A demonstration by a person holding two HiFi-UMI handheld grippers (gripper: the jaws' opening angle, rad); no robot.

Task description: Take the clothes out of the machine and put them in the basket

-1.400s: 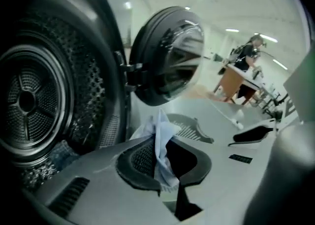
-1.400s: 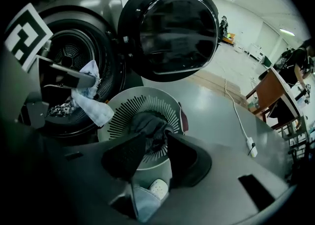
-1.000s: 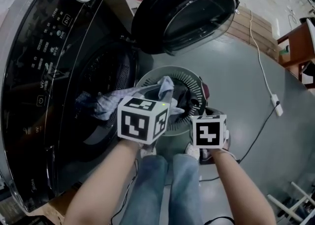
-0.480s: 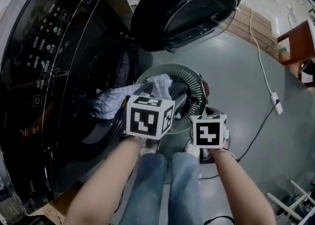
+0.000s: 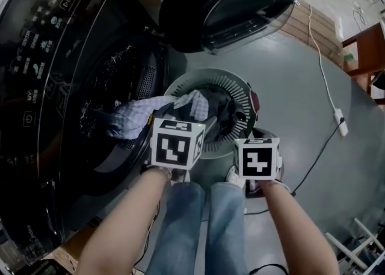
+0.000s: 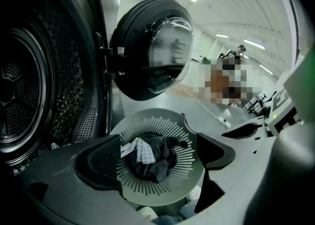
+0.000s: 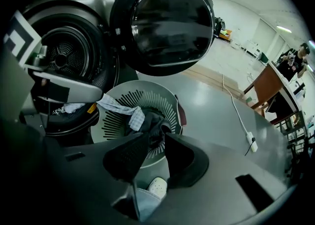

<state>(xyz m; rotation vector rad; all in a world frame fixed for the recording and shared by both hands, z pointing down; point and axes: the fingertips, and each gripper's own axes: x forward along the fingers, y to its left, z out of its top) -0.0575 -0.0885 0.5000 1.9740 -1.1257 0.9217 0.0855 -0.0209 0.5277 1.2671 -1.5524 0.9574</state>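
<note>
The black washing machine's drum (image 5: 114, 87) stands open, its round door (image 5: 234, 3) swung wide. A grey slotted basket (image 5: 236, 85) sits on the floor in front of it. A pale checked cloth (image 5: 135, 117) lies draped from the drum's lip over the basket rim. Dark clothes (image 6: 157, 162) fill the basket (image 6: 192, 170). My left gripper (image 6: 157, 155) hangs over the basket, jaws opening wide, with nothing between the pads. My right gripper (image 7: 156, 143) hovers at the basket's near side, narrowly closed on a bunched fold of a dark garment (image 7: 152, 120).
A person's jeans and white shoes (image 5: 198, 225) are just below the basket. A white power strip with its cable (image 5: 338, 124) lies on the grey floor to the right. Wooden furniture (image 5: 364, 51) stands at the right edge. Someone stands far off (image 7: 295, 59).
The left gripper sank toward the basket and its jaws spread. The checked cloth it held up now lies loose across the basket rim. The right gripper stayed put.
</note>
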